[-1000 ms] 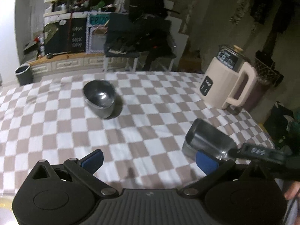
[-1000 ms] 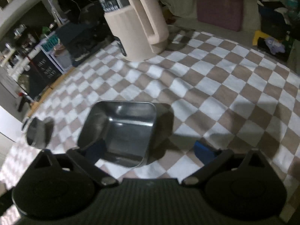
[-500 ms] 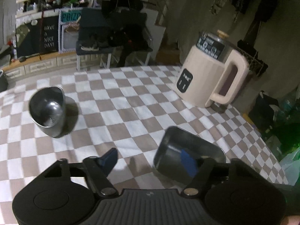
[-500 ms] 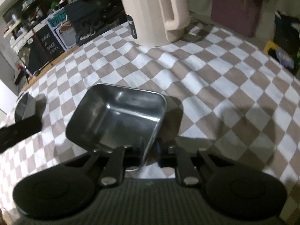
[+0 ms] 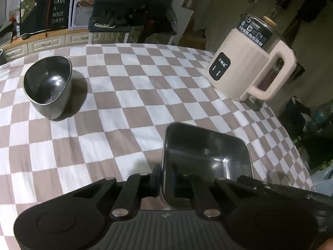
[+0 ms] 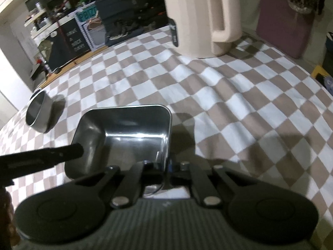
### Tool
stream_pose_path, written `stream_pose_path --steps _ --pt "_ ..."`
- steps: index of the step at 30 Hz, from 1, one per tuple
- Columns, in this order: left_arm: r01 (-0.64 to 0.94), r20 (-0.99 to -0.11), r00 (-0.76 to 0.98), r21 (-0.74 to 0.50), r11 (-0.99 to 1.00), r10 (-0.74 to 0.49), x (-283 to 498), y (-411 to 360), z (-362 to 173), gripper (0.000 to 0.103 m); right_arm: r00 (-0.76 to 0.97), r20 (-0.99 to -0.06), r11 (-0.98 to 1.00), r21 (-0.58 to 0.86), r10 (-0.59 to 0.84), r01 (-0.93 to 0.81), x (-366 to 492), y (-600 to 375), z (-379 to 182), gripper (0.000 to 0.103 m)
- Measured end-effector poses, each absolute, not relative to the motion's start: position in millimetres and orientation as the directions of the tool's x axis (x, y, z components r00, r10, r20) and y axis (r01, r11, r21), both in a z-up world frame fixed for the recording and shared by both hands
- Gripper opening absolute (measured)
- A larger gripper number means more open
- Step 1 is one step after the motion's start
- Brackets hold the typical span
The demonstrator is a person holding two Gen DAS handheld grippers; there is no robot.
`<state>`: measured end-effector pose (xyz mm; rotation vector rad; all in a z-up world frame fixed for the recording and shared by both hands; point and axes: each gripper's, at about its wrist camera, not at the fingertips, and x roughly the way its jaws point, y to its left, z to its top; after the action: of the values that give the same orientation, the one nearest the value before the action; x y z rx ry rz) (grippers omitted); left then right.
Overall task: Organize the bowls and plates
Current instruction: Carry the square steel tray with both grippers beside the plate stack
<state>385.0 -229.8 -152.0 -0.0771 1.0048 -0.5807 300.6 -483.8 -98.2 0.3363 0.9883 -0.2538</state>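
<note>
Both grippers, left gripper (image 5: 161,179) and right gripper (image 6: 166,166), appear clamped on the square steel dish (image 6: 127,137); next, carry it toward the round steel bowl (image 5: 49,86).

1. It is a lived-in home room, dimly lit.
2. A checkered tablecloth (image 5: 129,95) covers the table, with an electric kettle (image 5: 247,66) on it.
3. A "Have a nice day" sign (image 5: 57,10), cluttered shelves (image 6: 47,20) and white drawers (image 5: 47,42) line the wall.

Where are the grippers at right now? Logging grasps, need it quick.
Left gripper: closed on the left rim of the square steel dish.
Right gripper: closed on the same dish's right rim.
</note>
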Motion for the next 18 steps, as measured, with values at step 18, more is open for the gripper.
stream_pose_path --steps 18 --pt "0.367 -0.736 0.528 -0.251 0.896 -0.423 333 -159 -87 0.009 0.644 -0.761 0.957 0.237 0.077 0.166 282 -434 -48 0.004"
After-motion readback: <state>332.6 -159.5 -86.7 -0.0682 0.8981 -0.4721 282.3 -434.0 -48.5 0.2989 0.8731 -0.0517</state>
